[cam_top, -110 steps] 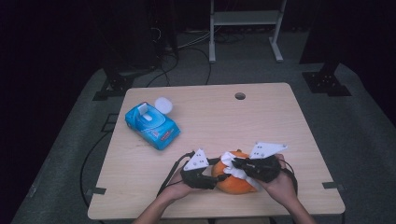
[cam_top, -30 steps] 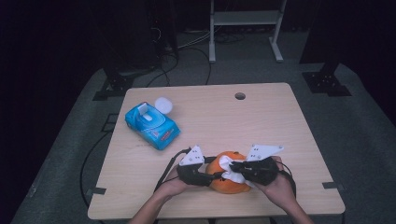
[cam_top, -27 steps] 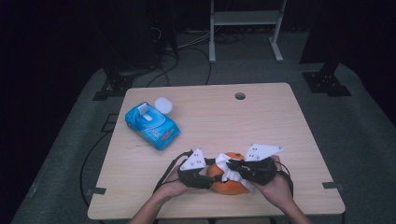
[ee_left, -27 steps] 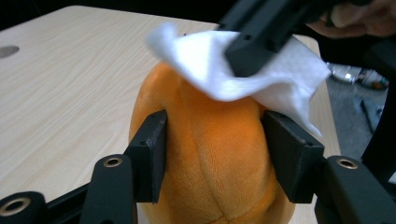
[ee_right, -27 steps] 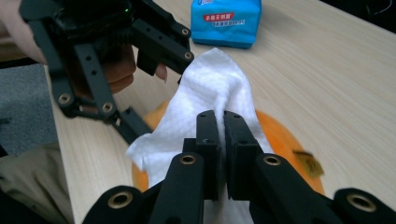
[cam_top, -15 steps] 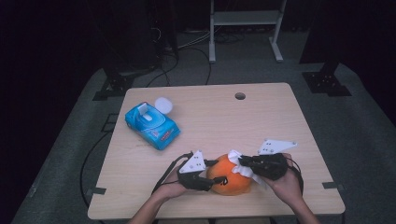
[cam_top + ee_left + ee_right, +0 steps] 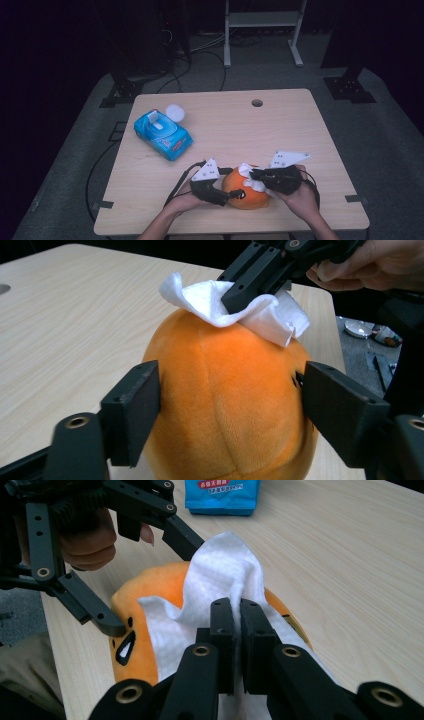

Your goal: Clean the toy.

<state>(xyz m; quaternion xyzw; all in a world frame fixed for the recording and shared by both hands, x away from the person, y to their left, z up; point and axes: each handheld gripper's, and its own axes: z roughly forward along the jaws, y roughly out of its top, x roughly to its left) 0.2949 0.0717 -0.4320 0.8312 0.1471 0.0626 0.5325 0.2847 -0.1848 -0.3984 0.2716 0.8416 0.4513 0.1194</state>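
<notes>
**One plush, one wipe, two grippers at the near edge**

One orange plush toy (image 7: pixel 247 189) sits on the wooden table (image 7: pixel 280 127), close to the near edge, between the person's two hands. One white wipe (image 7: pixel 235 307) lies draped over its top. One blue pack of wipes (image 7: pixel 163 133) rests well apart at the table's left side, with one small white round lid (image 7: pixel 175 112) just beside it. There are two grippers, one in each hand.

The left gripper (image 7: pixel 227 405) straddles the plush from the side. Its jaws have just been opening; in the left gripper view they stand on either flank of the orange body, the left one at the fur and the right one at the toy's dark face marking, and I cannot tell whether they press.

The right gripper (image 7: pixel 232 617) has its jaws drawn almost fully together, pinching a fold of the wipe between them and holding it against the top of the plush.

Compared with half a second ago, the right gripper and the wipe sit slightly further left over the crown of the toy, and the left gripper's jaws stand wider. The plush, the blue pack and the lid lie where they did.
</notes>
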